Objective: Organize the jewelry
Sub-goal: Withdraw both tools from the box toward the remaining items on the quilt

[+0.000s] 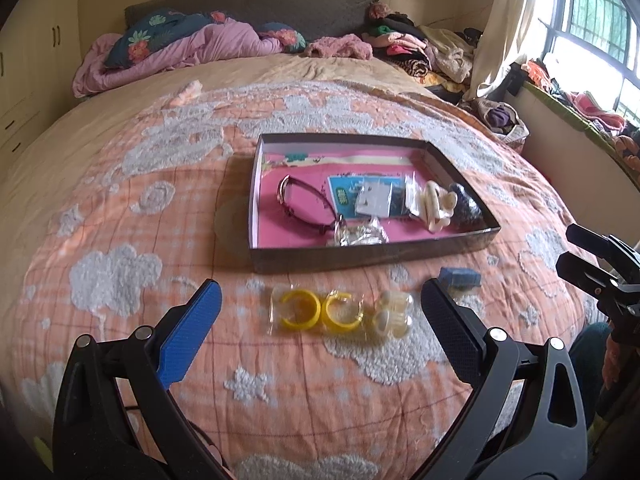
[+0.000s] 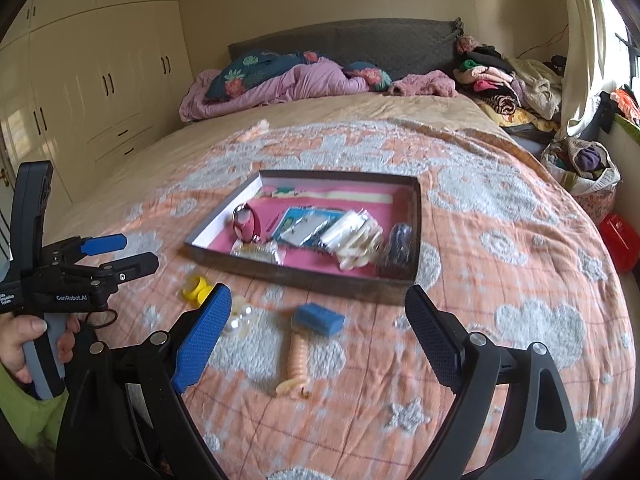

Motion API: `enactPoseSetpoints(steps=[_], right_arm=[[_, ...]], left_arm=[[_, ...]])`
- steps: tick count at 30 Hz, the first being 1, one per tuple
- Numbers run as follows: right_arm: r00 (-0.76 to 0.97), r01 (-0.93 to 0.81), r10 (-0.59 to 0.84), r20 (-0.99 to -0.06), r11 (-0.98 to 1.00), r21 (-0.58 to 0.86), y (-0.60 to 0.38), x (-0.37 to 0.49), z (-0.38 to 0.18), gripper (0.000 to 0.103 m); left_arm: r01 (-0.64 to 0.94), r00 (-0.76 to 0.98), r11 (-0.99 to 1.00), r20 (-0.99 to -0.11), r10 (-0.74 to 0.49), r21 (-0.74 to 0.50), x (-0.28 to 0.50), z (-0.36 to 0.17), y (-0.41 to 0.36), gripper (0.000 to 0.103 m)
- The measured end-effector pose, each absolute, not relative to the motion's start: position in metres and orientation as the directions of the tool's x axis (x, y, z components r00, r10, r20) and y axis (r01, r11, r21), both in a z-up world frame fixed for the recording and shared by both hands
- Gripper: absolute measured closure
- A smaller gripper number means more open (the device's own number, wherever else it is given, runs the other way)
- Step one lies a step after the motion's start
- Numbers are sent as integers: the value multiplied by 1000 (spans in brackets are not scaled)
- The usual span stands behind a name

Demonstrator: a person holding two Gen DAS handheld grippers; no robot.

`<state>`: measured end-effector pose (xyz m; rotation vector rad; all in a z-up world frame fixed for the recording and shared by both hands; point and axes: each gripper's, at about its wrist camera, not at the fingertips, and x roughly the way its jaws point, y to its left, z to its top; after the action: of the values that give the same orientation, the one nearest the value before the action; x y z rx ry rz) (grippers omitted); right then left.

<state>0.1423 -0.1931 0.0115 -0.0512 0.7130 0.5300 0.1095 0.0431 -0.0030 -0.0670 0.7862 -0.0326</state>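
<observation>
On the bed (image 1: 120, 208) lies a shallow tray (image 1: 372, 258) with a pink floor, holding a dark bangle (image 1: 308, 204), packets and cream hair clips (image 1: 434, 204). Just in front of the tray lie a bag of yellow rings (image 1: 316, 310), a clear clip (image 1: 390, 314), a blue block (image 2: 320, 319) and a peach spiral piece (image 2: 298, 364). The left gripper (image 1: 320, 312) hovers over the rings, fingers spread, touching nothing. The right gripper (image 2: 318, 332) hovers over the block, fingers spread wide and empty. A hand (image 2: 24, 340) grips the left gripper's handle.
</observation>
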Motion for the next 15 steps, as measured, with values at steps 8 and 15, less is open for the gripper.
enactPoseSetpoints(steps=[8,15], right_arm=[[594,-489,443,-671,862,136,-190,136,-8,15],[541,-503,445,-714,851,150,-180,135,-31,15]], left_arm=[[-6,687,999,-725,-34,-52,101,-18,45,10],[-8,668,999,-743,-32,-50,100,-30,47,10]])
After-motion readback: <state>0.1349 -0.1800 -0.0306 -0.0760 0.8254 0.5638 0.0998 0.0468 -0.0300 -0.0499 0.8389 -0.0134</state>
